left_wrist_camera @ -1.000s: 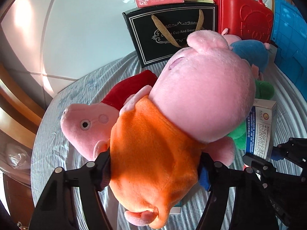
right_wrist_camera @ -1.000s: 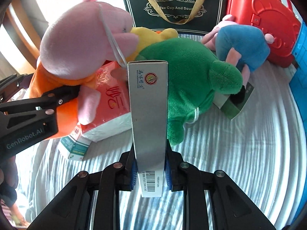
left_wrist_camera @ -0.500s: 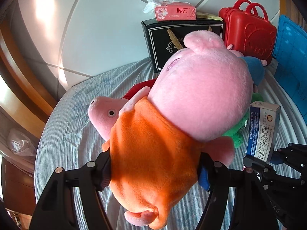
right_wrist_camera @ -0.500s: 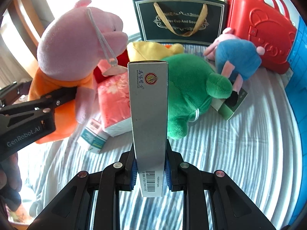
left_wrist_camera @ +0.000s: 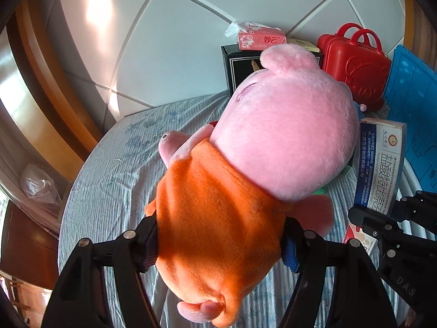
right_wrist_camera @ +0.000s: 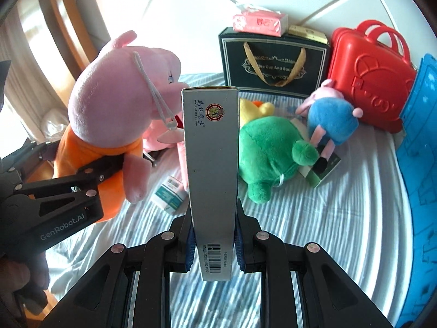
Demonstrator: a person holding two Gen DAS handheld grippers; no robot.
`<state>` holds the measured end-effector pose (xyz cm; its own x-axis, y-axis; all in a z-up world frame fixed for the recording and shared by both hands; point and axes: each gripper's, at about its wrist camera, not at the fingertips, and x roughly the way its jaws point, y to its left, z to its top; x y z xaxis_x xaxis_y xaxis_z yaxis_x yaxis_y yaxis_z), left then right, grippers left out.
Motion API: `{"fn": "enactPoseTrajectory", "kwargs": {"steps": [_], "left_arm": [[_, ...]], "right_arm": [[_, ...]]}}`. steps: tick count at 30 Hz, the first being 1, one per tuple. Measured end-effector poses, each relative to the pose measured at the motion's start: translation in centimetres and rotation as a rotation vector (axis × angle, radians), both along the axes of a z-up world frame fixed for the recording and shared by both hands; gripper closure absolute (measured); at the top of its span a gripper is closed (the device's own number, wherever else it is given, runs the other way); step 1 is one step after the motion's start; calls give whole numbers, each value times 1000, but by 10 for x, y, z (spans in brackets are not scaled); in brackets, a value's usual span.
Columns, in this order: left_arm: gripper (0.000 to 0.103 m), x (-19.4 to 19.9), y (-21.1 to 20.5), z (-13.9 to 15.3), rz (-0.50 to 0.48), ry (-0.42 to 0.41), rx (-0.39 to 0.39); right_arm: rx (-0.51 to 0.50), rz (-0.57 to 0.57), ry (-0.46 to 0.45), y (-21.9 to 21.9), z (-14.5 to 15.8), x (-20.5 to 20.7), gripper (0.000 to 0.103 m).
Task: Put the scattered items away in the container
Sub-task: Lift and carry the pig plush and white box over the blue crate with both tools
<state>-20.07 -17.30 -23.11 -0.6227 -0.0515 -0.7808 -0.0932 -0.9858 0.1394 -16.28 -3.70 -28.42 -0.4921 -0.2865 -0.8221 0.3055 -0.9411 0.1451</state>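
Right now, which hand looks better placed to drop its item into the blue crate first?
Probably the right gripper: its grey box is nearer the blue crate on that side; the left gripper holds the pig plush farther away.

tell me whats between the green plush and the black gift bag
A yellow plush lies between the green plush and the black gift bag, seen in the right wrist view.

Black tongs (right_wrist_camera: 213, 246), blue pads (right_wrist_camera: 190, 248), silver screws, "GenRobot.AI" lettering.
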Motion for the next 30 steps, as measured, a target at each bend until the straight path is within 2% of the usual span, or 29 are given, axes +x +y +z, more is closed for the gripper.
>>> {"fn": "enactPoseTrajectory", "kwargs": {"steps": [18,30], "left_arm": [[34,68,4,69,100,90,53],[34,82,49,110,88,146,54]], "right_arm": [[-56,103,93,40,86,46,80],[-95,153,133,78,124,70,80]]}}
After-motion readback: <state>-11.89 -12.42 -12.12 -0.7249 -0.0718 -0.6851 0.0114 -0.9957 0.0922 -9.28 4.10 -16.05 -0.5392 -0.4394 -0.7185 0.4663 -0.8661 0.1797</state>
